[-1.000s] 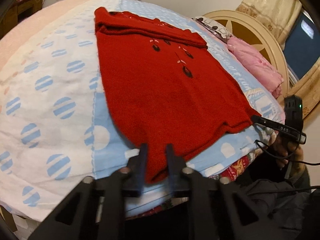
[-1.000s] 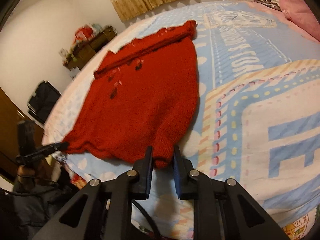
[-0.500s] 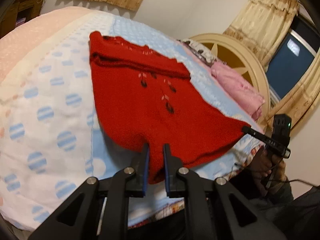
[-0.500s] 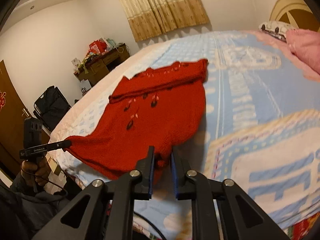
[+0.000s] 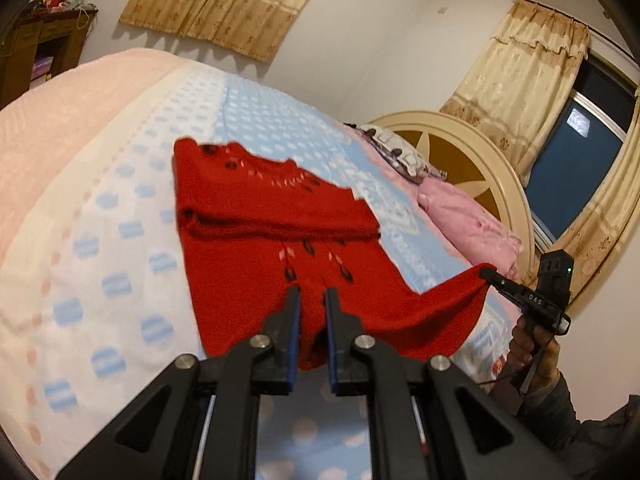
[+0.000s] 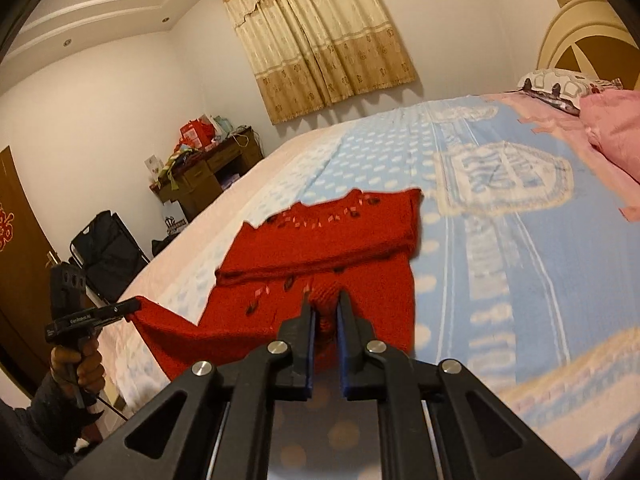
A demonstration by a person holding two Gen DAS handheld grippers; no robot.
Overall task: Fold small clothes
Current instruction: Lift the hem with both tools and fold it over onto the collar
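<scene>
Pinching the red sweater (image 5: 248, 248) hem: left hand-held gripper (image 5: 312, 300), right hand-held gripper (image 6: 324, 304).

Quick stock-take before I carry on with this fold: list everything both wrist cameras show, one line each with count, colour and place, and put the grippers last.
sweater: one, red knit with small dark motifs, on the bed, near hem lifted
bedspread: one, light blue, white and pink, covering the bed
folded bedding: one pile, pink, by the headboard
pillow: one, white and grey patterned, at the head end
headboard: one, cream and brown, round
curtains: beige, on two windows
desk: one, dark wood, cluttered, in the far corner
black bag: one, on the floor near the door
left gripper: black, shut on the sweater's near left hem corner
right gripper: black, shut on the near right hem corner
</scene>
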